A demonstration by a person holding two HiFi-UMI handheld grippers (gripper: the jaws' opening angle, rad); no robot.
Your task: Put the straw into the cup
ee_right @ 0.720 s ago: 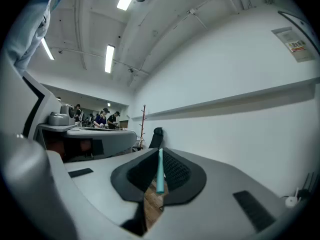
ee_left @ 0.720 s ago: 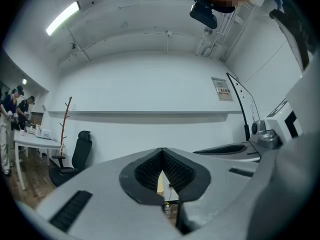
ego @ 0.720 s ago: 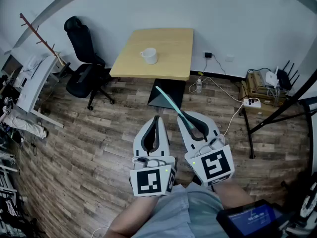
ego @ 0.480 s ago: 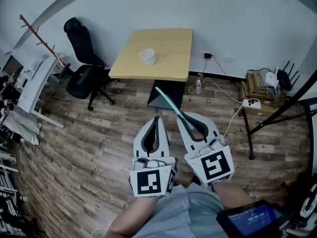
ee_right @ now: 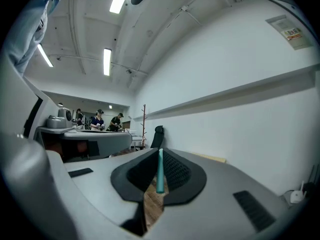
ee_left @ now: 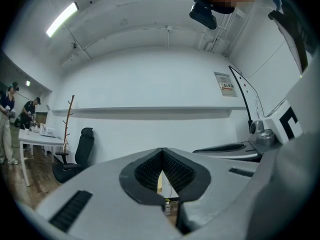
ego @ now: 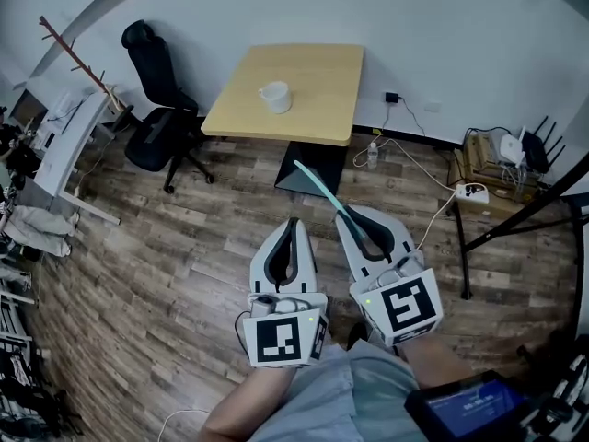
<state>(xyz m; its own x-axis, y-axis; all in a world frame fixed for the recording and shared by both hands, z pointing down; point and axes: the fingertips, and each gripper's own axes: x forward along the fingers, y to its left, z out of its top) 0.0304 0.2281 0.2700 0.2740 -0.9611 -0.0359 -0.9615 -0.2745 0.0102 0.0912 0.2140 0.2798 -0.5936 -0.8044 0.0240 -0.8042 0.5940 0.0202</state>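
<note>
Sticking out of the right gripper (ego: 343, 214), the straw (ego: 316, 188) was a thin, straight, pale teal tube that slanted forward and leftward from the jaw tips toward the table (ego: 327, 109). The right gripper view showed it clamped between the black ribbed pads (ee_right: 176, 171), with the jaws pressed on it. The cup (ego: 274, 97), white with a handle, stood on the table's left half, well apart from the straw's tip. Both grippers were held low and side by side before the person (ego: 322, 399), over the wood floor (ego: 184, 238), pointing at the table. The left gripper (ego: 293, 222) had its jaws together at the tips, with nothing between them.
</note>
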